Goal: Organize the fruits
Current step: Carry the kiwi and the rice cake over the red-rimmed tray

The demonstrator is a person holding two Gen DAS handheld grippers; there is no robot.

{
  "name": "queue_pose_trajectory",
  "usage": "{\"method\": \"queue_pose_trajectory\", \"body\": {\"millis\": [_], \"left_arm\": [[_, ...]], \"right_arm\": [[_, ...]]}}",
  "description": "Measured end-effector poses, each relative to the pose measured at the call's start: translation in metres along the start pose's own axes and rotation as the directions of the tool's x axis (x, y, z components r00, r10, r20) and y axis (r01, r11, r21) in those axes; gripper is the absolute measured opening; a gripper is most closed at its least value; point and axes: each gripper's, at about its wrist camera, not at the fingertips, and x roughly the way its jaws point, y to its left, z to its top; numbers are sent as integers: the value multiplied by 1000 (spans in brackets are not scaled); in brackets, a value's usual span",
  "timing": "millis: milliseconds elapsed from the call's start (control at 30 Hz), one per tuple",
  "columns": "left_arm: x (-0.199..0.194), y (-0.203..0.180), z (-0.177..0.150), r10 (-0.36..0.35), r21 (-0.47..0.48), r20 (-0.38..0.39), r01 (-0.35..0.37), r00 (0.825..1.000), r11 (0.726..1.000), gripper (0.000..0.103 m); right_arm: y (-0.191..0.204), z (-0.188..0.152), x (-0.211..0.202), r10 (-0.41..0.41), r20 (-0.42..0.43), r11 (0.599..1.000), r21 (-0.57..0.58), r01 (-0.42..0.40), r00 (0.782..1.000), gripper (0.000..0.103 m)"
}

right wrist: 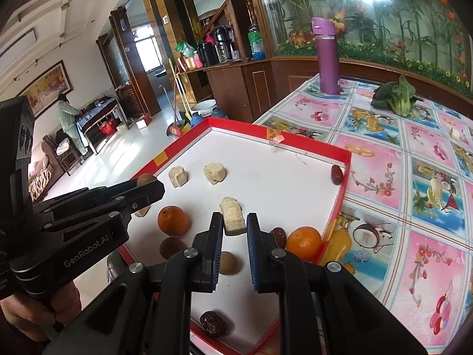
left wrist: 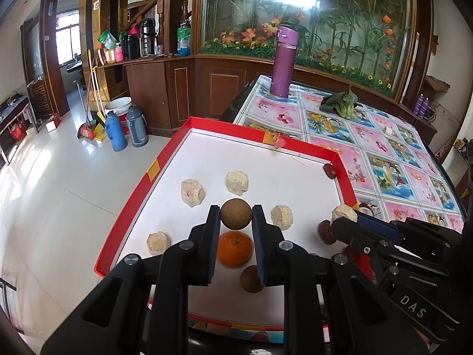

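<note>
Red-rimmed tray [left wrist: 124, 207], left tongs [left wrist: 236, 217] gripping brown ball [left wrist: 236, 214]

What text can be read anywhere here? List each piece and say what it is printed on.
"DAS": on the body of the right gripper, seen from the left wrist view.
"GenRobot.AI": on the body of the left gripper, seen from the right wrist view.
Green bottle label on the counter: too blurred to read.
Purple flask: no legible text.

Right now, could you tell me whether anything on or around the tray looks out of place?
Yes. A leafy green vegetable lies loose on the patterned tablecloth, apart from the fruit in the red-rimmed tray. The tray itself sits askew, one corner overhanging the table edge, and a small scrap is stuck on its far rim.
</note>
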Motion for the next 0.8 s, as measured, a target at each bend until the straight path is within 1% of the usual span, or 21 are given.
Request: {"method": "queue_pose_trajectory", "body": {"millis": [200,467,633,700,800], "left_arm": [[8,8,-4,25,-2,-26,-25,999,1000,23],[12,18,-14,68,1,-45,-68,997,998,23],[14,16,-19,85,15,-47,-84,995,996,23],[13,14,-19,98,29,-39,-97,994,995,23],[13,12,-19,111,37,-34,-109,993,993,23]], "right_arm": [[10,-5,9,13,-27,1000,-23,-14,1000,14],[29,-18,16,53,-63,996,-70,-57,997,14],[30,-27,19,49,-83,996,-74,-55,995,14],[29,-28,17,50,-78,995,-78,-56,996,14],[31,-30,14,27,-67,995,-98,-33,997,14]]}}
